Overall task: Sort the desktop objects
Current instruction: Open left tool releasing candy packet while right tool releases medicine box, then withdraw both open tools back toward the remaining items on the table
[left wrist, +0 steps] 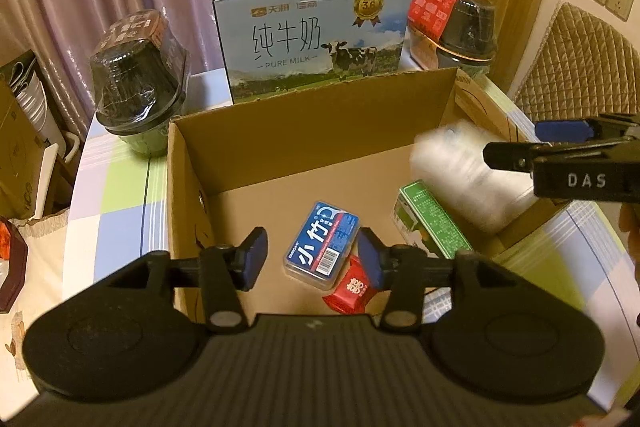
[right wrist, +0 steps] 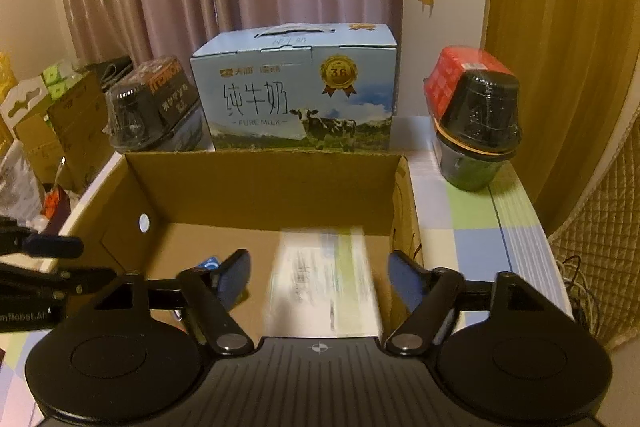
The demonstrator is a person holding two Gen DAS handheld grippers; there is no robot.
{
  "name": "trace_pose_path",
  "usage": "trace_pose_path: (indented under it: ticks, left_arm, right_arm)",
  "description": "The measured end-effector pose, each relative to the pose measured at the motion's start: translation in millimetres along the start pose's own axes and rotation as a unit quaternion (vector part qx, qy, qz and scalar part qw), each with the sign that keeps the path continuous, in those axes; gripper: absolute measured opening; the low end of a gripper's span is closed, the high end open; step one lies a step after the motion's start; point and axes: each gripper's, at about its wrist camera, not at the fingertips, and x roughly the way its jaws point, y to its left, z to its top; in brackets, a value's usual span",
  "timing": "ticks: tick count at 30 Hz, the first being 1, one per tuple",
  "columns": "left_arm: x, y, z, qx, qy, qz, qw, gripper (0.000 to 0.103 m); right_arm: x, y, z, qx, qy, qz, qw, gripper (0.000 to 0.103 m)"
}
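An open cardboard box (left wrist: 304, 131) holds a blue-labelled clear case (left wrist: 322, 247), a red packet (left wrist: 352, 291) and a green carton (left wrist: 432, 223). My left gripper (left wrist: 312, 259) hovers over the box's near side, open. The blue case and the red packet lie below its pads, and neither is pinched. My right gripper (right wrist: 320, 279) is open over the box's right half. A blurred white pack (right wrist: 324, 283) sits between its pads with a gap on each side. The same pack (left wrist: 468, 171) shows blurred beside the right gripper (left wrist: 516, 143). At the right wrist view's left edge is the left gripper (right wrist: 68, 261).
A blue milk carton box (left wrist: 312, 31) stands behind the cardboard box, flanked by a dark wrapped jar (left wrist: 140, 79) on the left and a red-topped one (left wrist: 456, 23) on the right. A checked tablecloth (left wrist: 120, 195) covers the table. A quilted chair back (left wrist: 576, 67) stands at the right.
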Motion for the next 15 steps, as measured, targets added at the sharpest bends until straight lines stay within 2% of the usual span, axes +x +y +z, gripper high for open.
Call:
trace_pose_path:
  ticks: [9,15]
  left_arm:
    - [-16.7,-0.9,-14.0,-0.005,-0.005,0.002,1.0000,0.054]
    - [-45.8,-7.3,-28.1,-0.007,-0.017,0.008,0.9998,0.066]
  right_arm:
    - [-23.9,-12.6,-11.4,0.015,-0.004,-0.004,1.000,0.081]
    - [-57.1,-17.4,-29.9,0.025,-0.008,-0.006,1.000,0.085]
